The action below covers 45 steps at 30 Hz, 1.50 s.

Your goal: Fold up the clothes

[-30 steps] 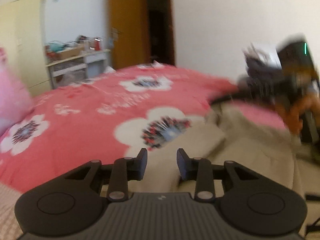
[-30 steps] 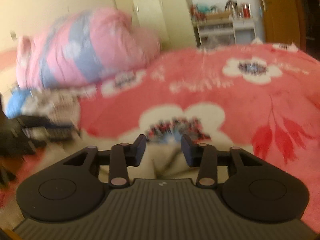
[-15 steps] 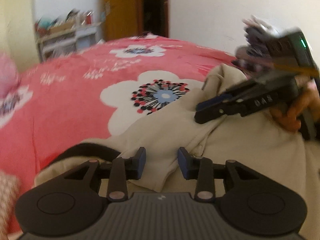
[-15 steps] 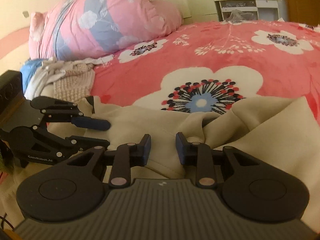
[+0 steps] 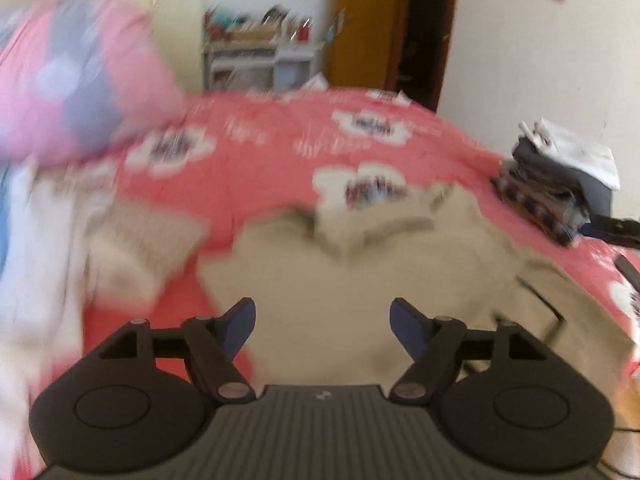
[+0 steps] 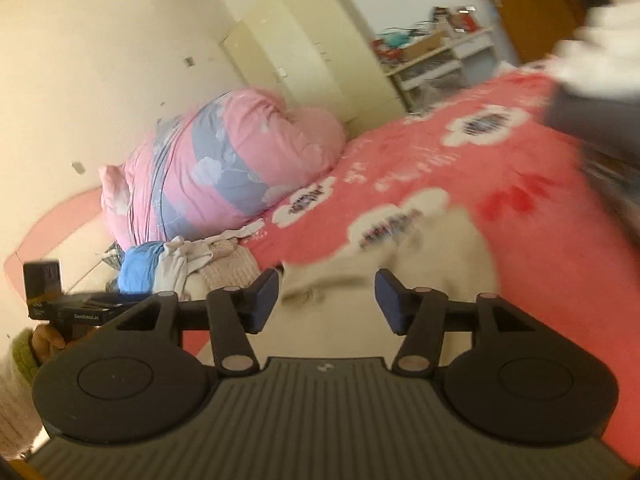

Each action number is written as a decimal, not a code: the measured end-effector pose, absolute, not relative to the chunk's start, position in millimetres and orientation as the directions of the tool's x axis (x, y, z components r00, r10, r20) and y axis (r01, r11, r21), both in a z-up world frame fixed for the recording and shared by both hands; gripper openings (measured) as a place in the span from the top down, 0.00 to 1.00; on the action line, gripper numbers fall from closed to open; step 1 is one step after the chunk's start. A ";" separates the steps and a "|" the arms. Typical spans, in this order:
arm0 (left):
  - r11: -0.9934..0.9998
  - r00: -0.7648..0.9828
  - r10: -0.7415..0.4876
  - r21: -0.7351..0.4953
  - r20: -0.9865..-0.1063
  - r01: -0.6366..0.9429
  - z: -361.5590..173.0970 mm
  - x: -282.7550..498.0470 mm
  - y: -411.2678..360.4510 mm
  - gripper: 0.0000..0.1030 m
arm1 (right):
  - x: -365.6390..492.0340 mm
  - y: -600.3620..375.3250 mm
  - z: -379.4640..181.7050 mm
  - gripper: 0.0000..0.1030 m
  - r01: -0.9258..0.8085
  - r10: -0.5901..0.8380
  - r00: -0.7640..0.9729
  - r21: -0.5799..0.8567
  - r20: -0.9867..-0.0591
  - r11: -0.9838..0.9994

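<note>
The beige garment lies rumpled on the red flowered bedspread, directly ahead of both my tongs. My left gripper and right gripper are opening, jaws spread with nothing pinched; the cloth sits below and beyond the pads. It looks soft, light and limp, likely to sag and crease, so I judge a hem or corner the best hold. Open bedspread lies beyond it; unfolded laundry and a pink duvet bundle crowd the left, a folded stack the right.
</note>
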<state>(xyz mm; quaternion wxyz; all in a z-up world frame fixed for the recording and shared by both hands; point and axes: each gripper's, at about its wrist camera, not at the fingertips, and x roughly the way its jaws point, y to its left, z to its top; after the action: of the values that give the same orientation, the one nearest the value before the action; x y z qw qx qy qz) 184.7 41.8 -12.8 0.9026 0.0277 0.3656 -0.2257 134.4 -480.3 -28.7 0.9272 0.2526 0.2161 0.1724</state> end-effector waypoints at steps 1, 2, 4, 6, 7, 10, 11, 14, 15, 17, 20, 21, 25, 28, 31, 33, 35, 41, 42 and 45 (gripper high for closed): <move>0.903 0.612 -0.386 -0.147 -0.690 0.404 -20.6 168.1 48.7 0.26 | 109.7 -488.0 -33.8 0.42 -0.166 0.399 0.853 0.551 -0.336 0.818; 0.906 0.590 -0.392 -0.187 -0.706 0.378 -30.8 151.1 55.6 0.26 | 86.1 -494.8 -40.8 0.41 -0.099 0.352 0.856 0.549 -0.377 0.830; 0.904 0.552 -0.417 -0.267 -0.722 0.333 -50.7 121.2 68.6 0.26 | 50.6 -506.2 -58.6 0.40 0.028 0.280 0.851 0.570 -0.445 0.821; 0.888 0.524 -0.458 -0.348 -0.718 0.299 -71.5 93.5 76.3 0.26 | 18.4 -516.5 -78.5 0.39 0.143 0.236 0.837 0.614 -0.494 0.776; 0.881 0.513 -0.473 -0.380 -0.716 0.281 -79.9 84.4 78.0 0.27 | 3.6 -521.0 -89.8 0.39 0.193 0.232 0.830 0.653 -0.506 0.733; 0.854 0.484 -0.517 -0.466 -0.706 0.233 -104.0 63.6 82.6 0.30 | -23.4 -526.6 -114.1 0.38 0.236 0.247 0.843 0.741 -0.478 0.628; 0.849 0.480 -0.523 -0.485 -0.705 0.212 -110.3 60.6 83.8 0.32 | -24.8 -526.9 -116.2 0.38 0.240 0.242 0.848 0.749 -0.471 0.618; 0.836 0.499 -0.530 -0.521 -0.685 0.173 -122.8 50.2 85.7 0.37 | -25.7 -527.3 -118.9 0.38 0.246 0.220 0.863 0.760 -0.454 0.602; 0.833 0.507 -0.533 -0.526 -0.677 0.174 -124.6 45.3 85.7 0.40 | -22.8 -526.3 -118.3 0.38 0.253 0.206 0.865 0.752 -0.458 0.609; 0.816 0.500 -0.556 -0.551 -0.664 0.174 -127.7 39.7 84.9 0.45 | -16.4 -524.5 -118.1 0.38 0.262 0.190 0.865 0.740 -0.464 0.619; 0.793 0.480 -0.587 -0.581 -0.652 0.181 -132.1 34.3 78.0 0.53 | -16.6 -518.6 -125.0 0.38 0.248 0.229 0.862 0.770 -0.452 0.587; 0.790 0.477 -0.593 -0.584 -0.649 0.186 -134.1 32.0 75.8 0.55 | -19.1 -514.3 -126.8 0.38 0.234 0.251 0.863 0.786 -0.439 0.572; 0.785 0.474 -0.603 -0.582 -0.641 0.211 -140.6 29.4 66.4 0.61 | -29.9 -497.1 -140.6 0.38 0.180 0.354 0.861 0.870 -0.365 0.459; 0.784 0.477 -0.607 -0.576 -0.635 0.230 -144.9 29.1 59.6 0.73 | -28.0 -488.0 -150.5 0.40 0.159 0.382 0.867 0.905 -0.319 0.395; 0.766 0.482 -0.626 -0.600 -0.613 0.232 -146.3 29.1 60.9 0.81 | -21.7 -480.0 -154.5 0.53 0.144 0.403 0.866 0.920 -0.296 0.365; 0.750 0.487 -0.642 -0.615 -0.592 0.243 -145.3 28.7 62.4 0.82 | -17.5 -472.6 -156.3 0.69 0.131 0.431 0.857 0.928 -0.283 0.349; 0.747 0.475 -0.647 -0.622 -0.597 0.236 -147.9 32.9 61.5 0.82 | -12.0 -465.4 -159.5 0.72 0.140 0.447 0.844 0.926 -0.296 0.350; 0.724 0.505 -0.667 -0.637 -0.548 0.265 -142.5 30.8 63.1 0.89 | -9.2 -459.0 -157.3 0.93 0.143 0.432 0.851 0.924 -0.297 0.355; 0.711 0.518 -0.677 -0.647 -0.523 0.276 -139.0 28.5 65.0 0.89 | -9.8 -458.9 -156.1 0.94 0.139 0.430 0.855 0.927 -0.290 0.349; 0.647 0.542 -0.716 -0.709 -0.440 0.280 -129.8 28.8 74.7 0.90 | -10.1 -457.2 -145.7 0.95 0.108 0.429 0.865 0.932 -0.260 0.347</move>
<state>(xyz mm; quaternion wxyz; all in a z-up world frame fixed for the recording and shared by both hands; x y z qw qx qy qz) 28.8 74.7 -129.8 0.8278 -0.2929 0.3720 -0.3008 -10.1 -457.2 -145.7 0.7852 0.5620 0.2389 0.1024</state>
